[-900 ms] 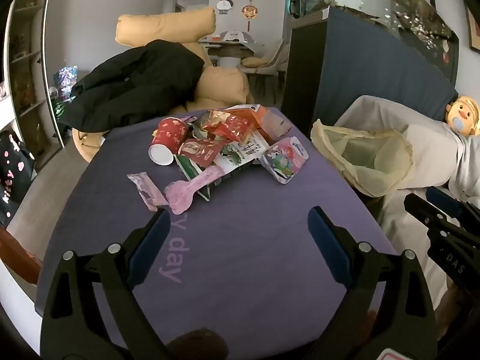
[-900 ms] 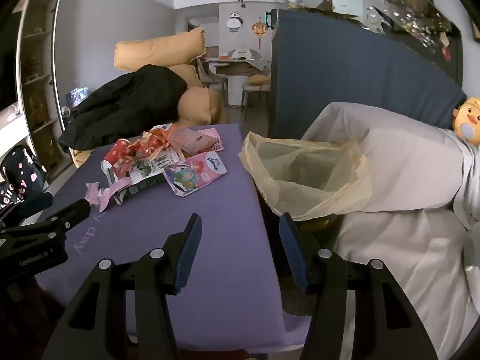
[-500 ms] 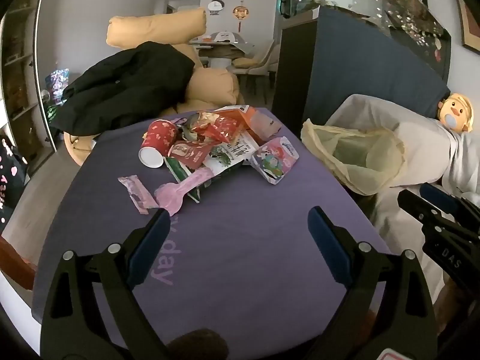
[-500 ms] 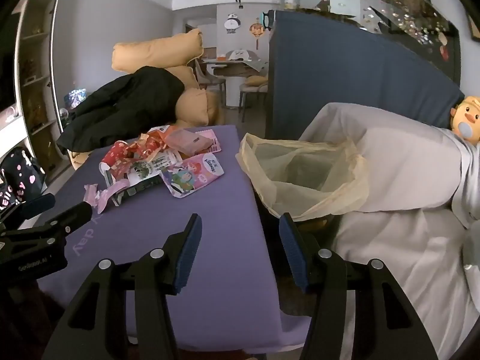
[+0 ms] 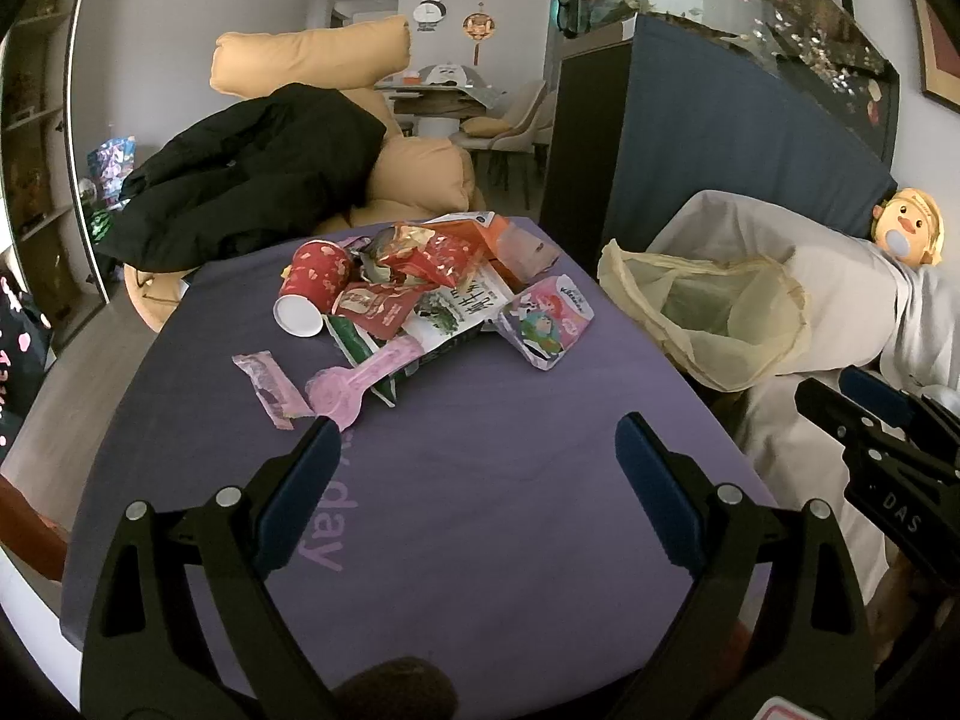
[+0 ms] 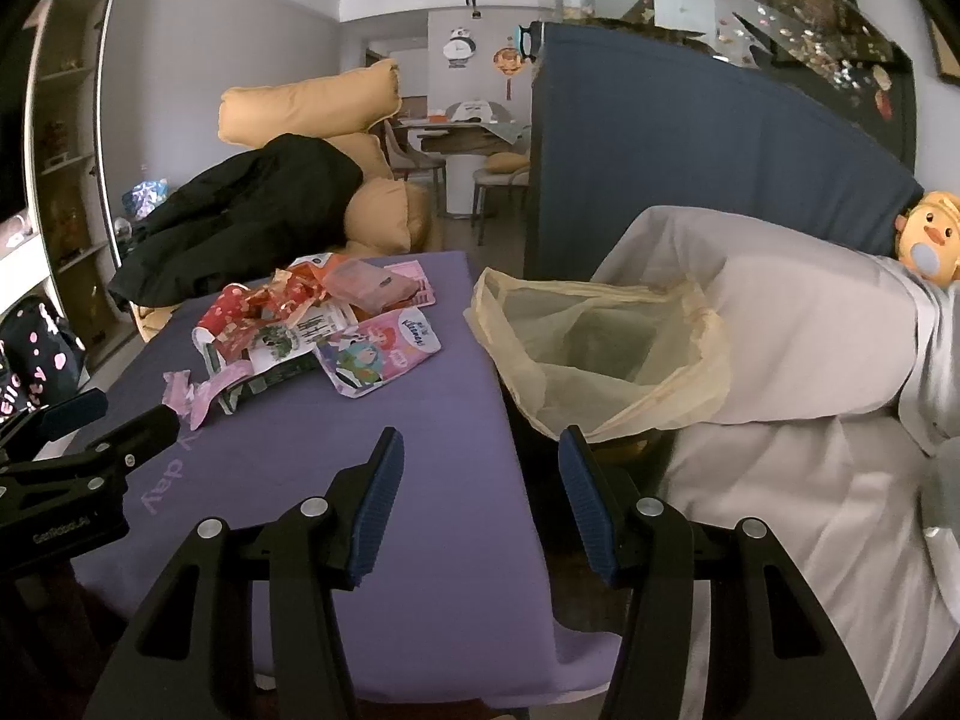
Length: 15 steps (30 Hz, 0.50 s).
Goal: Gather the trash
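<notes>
A pile of trash lies on the far half of the purple table (image 5: 480,480): a red paper cup (image 5: 312,285) on its side, red snack wrappers (image 5: 420,258), a white and green packet (image 5: 456,315), a pink cartoon pouch (image 5: 546,324) and a pink wrapper (image 5: 270,384). A yellow trash bag (image 5: 708,318) hangs open past the table's right edge. My left gripper (image 5: 477,450) is open and empty, above the table's near half. My right gripper (image 6: 480,462) is open and empty over the table's right edge, near the bag (image 6: 600,354). The pile (image 6: 312,324) shows there too.
A tan beanbag chair with a black jacket (image 5: 252,174) stands behind the table. A dark blue partition (image 5: 720,144) rises at the right. A sofa under a white cover (image 6: 810,330) carries a yellow duck toy (image 6: 930,237). Shelves line the left wall.
Both grippers have shifted slightly, so the trash pile sits a little lower and nearer in the left wrist view. Both stay open and empty.
</notes>
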Available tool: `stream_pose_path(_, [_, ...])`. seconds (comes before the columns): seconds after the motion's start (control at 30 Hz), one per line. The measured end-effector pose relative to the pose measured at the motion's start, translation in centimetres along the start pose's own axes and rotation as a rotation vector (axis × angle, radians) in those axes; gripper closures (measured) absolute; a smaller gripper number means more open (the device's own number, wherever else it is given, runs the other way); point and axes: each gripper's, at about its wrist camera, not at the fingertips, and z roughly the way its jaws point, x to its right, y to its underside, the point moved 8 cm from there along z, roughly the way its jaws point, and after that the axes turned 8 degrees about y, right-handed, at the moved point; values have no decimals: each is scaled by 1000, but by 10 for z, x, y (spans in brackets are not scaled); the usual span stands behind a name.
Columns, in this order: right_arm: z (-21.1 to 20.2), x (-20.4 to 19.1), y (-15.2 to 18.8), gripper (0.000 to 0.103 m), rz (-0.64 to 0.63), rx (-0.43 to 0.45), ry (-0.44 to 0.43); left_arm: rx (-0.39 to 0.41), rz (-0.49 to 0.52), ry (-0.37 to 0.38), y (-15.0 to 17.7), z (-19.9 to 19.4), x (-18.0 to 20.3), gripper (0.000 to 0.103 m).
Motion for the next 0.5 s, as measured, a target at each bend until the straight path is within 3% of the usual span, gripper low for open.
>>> stream_pose_path(0.5, [-3, 9, -2, 52, 19, 6, 28, -2, 11, 39, 0, 2, 5, 15])
